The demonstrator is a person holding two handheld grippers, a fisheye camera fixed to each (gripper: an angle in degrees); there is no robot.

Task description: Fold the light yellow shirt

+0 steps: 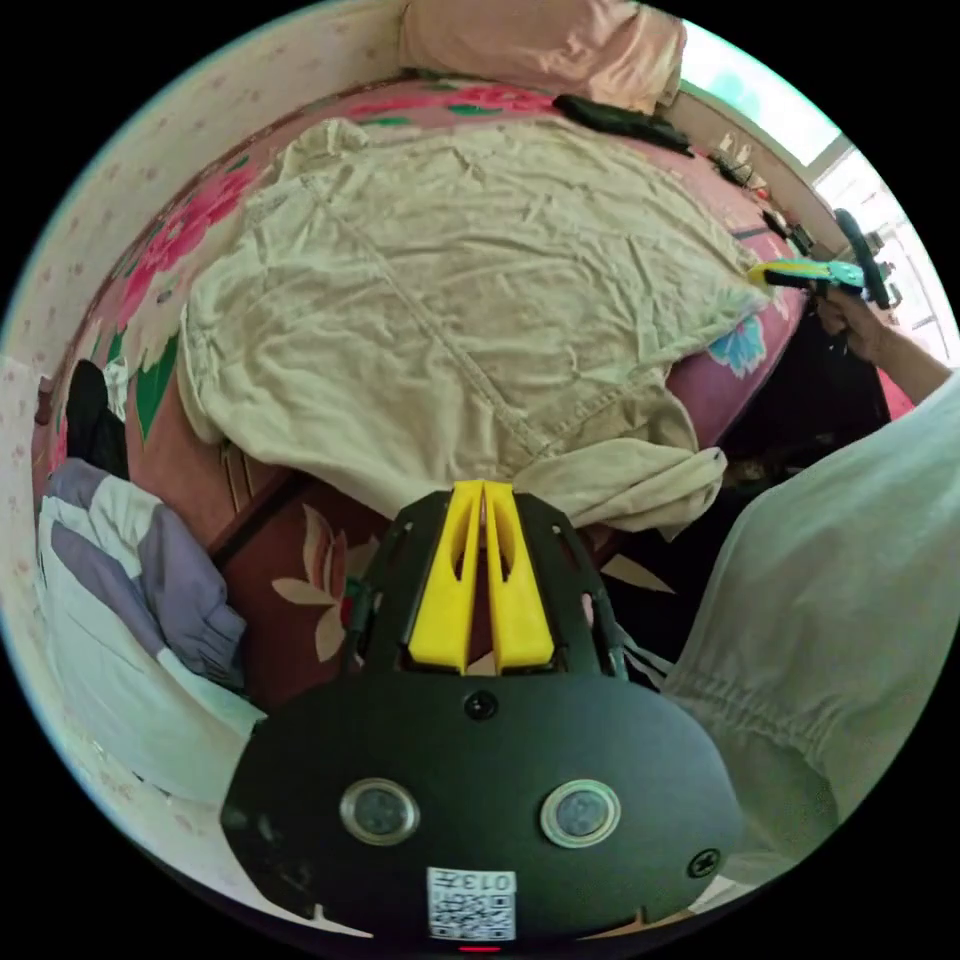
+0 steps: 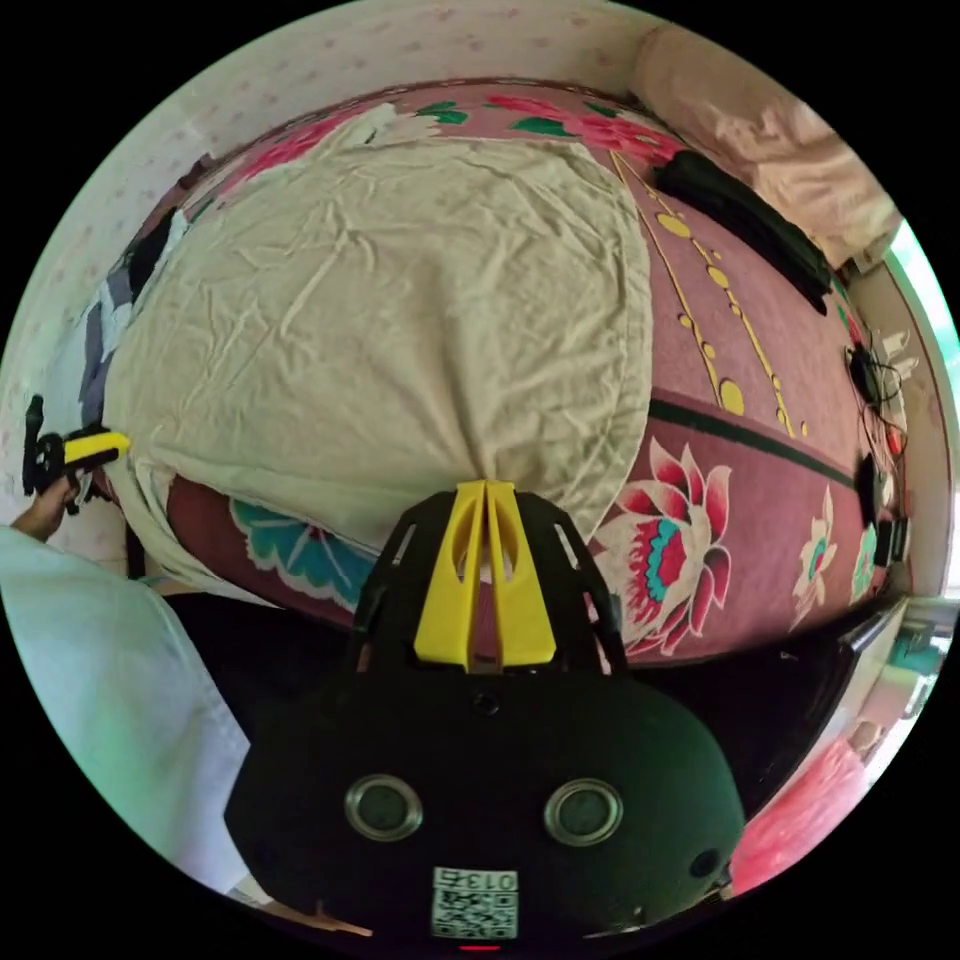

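Far edge of bed: pink pillow [image 2: 770, 130] and long black object [image 2: 745, 225] lie along it; tangled cables [image 2: 880, 400] beside them
Open bedspread [image 2: 760, 480]: bare beside the light yellow shirt [image 2: 400, 310]
Near corner: purple-and-white garment [image 1: 130, 590] heaped

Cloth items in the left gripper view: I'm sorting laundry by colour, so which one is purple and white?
The jacket bunched beside the bed. The shirt spread on the bed is pale yellow, and the pillow at the bed's far end is pink.

Home bedroom: floral-covered bed [image 2: 760, 520], pillow [image 1: 560, 45], papered wall [image 1: 190, 110].
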